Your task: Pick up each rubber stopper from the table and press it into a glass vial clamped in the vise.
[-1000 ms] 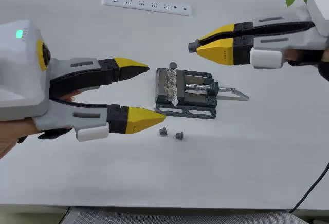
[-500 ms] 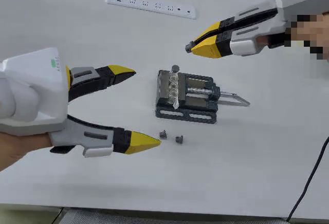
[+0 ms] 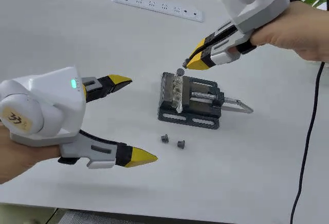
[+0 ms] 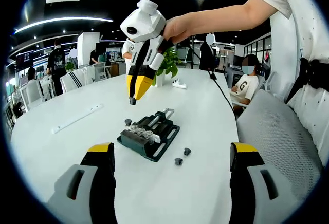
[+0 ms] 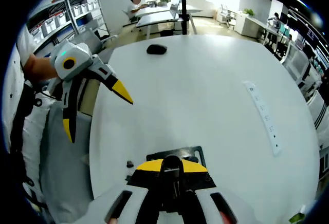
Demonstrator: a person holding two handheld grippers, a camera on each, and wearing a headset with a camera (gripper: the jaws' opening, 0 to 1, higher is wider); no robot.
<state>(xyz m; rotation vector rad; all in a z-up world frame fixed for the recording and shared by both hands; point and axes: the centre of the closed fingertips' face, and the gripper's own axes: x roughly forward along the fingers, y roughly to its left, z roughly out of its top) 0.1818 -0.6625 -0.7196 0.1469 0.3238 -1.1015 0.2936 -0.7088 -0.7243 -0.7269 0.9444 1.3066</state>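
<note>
A dark vise (image 3: 198, 103) on the white table clamps a row of clear glass vials (image 3: 177, 88). The far vial carries a grey rubber stopper (image 3: 180, 72). My right gripper (image 3: 187, 63) hovers just above that end, shut on another stopper (image 5: 171, 165), with the vise (image 5: 198, 154) under its jaws. Two loose stoppers (image 3: 165, 138) (image 3: 181, 144) lie in front of the vise. My left gripper (image 3: 134, 118) is open and holds nothing, to the left of the vise. Its view shows the vise (image 4: 154, 142), the loose stoppers (image 4: 187, 151) and the right gripper (image 4: 134, 93).
A white power strip (image 3: 157, 5) lies at the far side of the table. A black cable (image 3: 308, 131) runs down the right side, near a green plant (image 3: 318, 0). People and chairs stand around the room beyond the table.
My right gripper has come down and left to the far end of the vise with its stopper. My left gripper has drawn back to the left and stayed open.
</note>
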